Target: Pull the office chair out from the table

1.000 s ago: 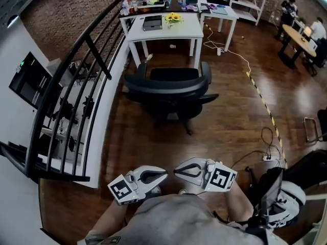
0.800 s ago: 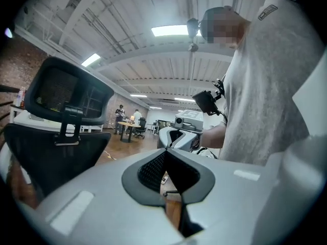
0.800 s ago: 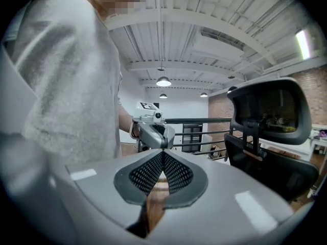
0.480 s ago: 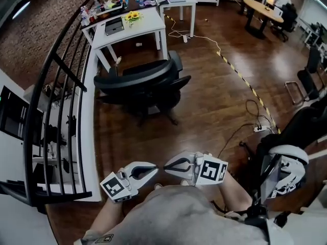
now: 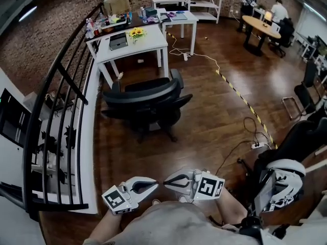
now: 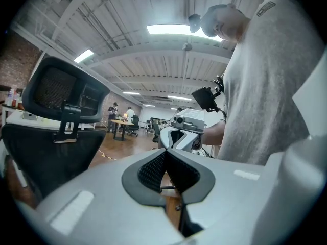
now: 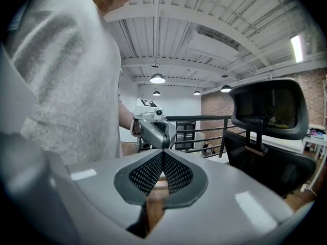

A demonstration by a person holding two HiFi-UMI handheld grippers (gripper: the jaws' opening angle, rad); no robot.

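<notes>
The black office chair [image 5: 145, 98] stands on the wood floor just in front of the white table [image 5: 134, 42], its back toward me. Its headrest shows in the left gripper view [image 6: 64, 93] and in the right gripper view [image 7: 268, 108]. Both grippers are held close to my chest, tips pointing at each other, well short of the chair. My left gripper [image 5: 155, 184] is shut with nothing in it, and my right gripper [image 5: 166, 181] is shut and empty too. Each gripper appears in the other's view: right gripper [image 6: 176, 134], left gripper [image 7: 166, 146].
A black metal railing [image 5: 61, 101] curves along the left of the chair. A yellow-black cable strip [image 5: 240, 96] and white cables cross the floor on the right. A laptop and sunflowers [image 5: 136, 32] sit on the table. A black chair with a helmet [image 5: 278, 180] stands at my right. People sit at a far round table [image 5: 261, 25].
The head view has swung, so the chair and table now sit further left and up in the picture. Both grippers stay shut, tip to tip, near my chest.
</notes>
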